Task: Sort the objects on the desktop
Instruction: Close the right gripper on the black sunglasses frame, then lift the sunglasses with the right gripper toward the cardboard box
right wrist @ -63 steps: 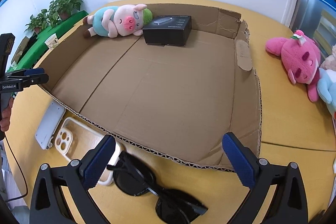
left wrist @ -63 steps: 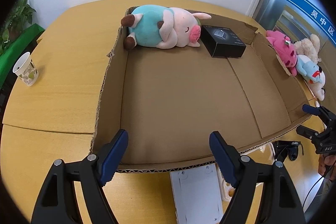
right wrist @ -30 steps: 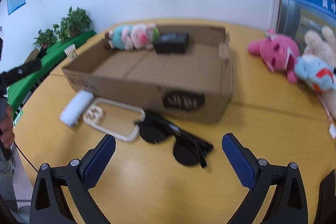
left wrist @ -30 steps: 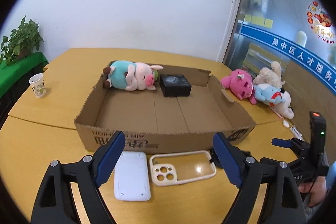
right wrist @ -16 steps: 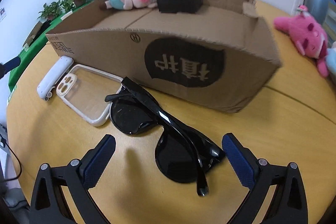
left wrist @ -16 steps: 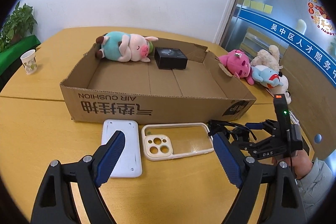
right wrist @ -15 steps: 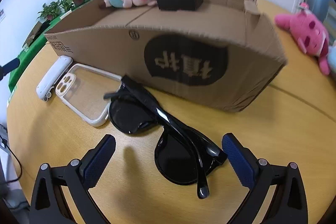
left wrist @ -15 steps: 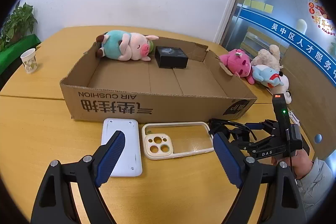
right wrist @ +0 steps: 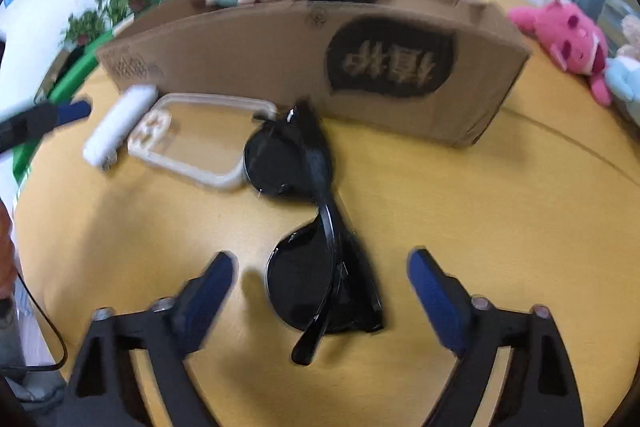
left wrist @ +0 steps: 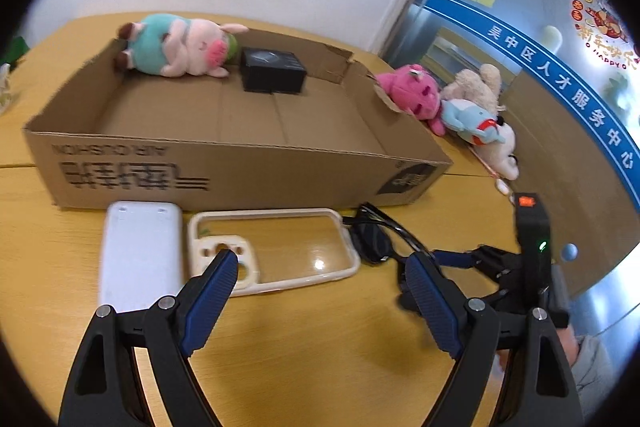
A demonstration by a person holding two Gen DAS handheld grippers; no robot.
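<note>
The round wooden worktop [left wrist: 312, 339] carries a long, shallow cardboard box [left wrist: 224, 167] with dark printing on its near wall. Inside it, against the far end, a plush pig in a teal shirt [left wrist: 180, 47] lies on its side, and a small black box [left wrist: 274, 70] sits just beside the pig's head. Off the box's right end, a pink plush [left wrist: 412, 95] and a pale blue and cream plush [left wrist: 476, 123] lie together on the worktop. In front of the box, three things lie in a row: a white power bank [left wrist: 138, 255], a cream phone case [left wrist: 272, 247] just beside it, and black sunglasses [right wrist: 316, 227] whose far lens touches the case's corner. The right gripper [right wrist: 320, 279] is low over the worktop, jaws spread wide either side of the near lens, touching nothing. The left gripper [left wrist: 320, 275] hangs above the phone case, jaws likewise released and empty.
</note>
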